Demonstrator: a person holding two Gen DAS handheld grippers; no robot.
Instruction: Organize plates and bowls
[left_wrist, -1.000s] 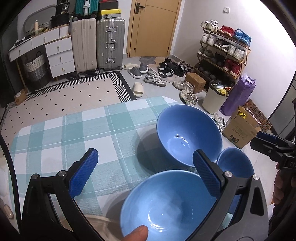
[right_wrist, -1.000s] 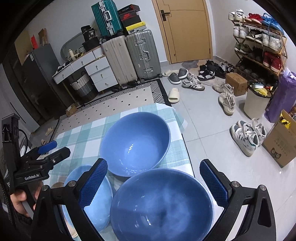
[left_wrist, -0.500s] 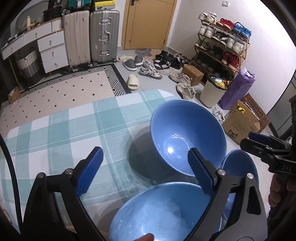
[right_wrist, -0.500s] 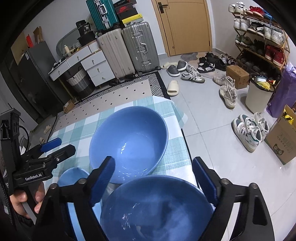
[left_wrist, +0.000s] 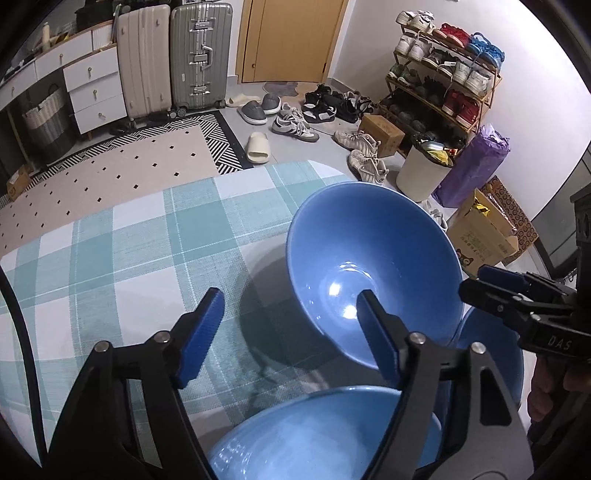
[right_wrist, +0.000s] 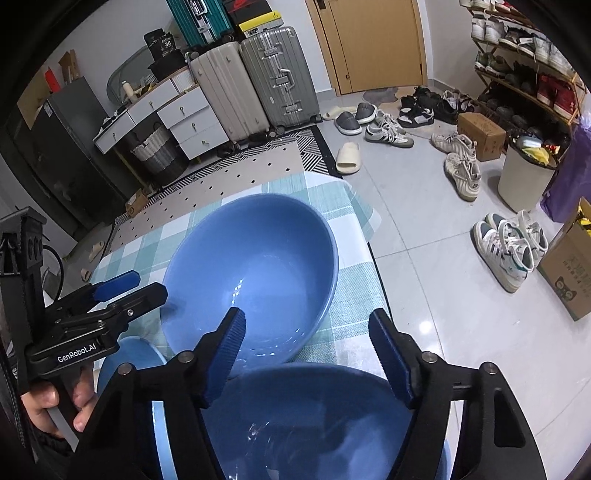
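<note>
Three blue bowls sit close together at the end of a table under a green-and-white checked cloth (left_wrist: 129, 258). They are glossy and plain, a flat mid-blue inside and out, with deep rounded walls and light glinting off their bottoms. The big far bowl (left_wrist: 369, 266) stands nearest the table's far corner, and it looks tipped, its rim higher on one side. Just beside it, toward the person, is the near left bowl (left_wrist: 321, 435), and next to that the near right bowl (right_wrist: 314, 417); the three rims crowd so closely that I cannot tell which ones actually touch.

The left gripper (left_wrist: 288, 332) hangs over the near left bowl, pointing steeply down. Its blue-padded fingers are partly spread and closing, with the cloth and the bowl's far rim below the gap; the pads press on nothing. The right gripper (right_wrist: 310, 354) hangs the same way over the near right bowl, its jaws also half-wide and closing, the pads clear of the bowl's rim beneath them. A hand (right_wrist: 55, 406) grips the handle of the left tool.

Beyond the table lie a patterned rug (left_wrist: 110, 162), two upright suitcases (left_wrist: 173, 55) against the wall, a white drawer unit (left_wrist: 92, 85), a wooden door (right_wrist: 369, 40), scattered shoes on the grey floor, a shoe rack (left_wrist: 443, 81), a white bin (left_wrist: 421, 170) and cardboard boxes.
</note>
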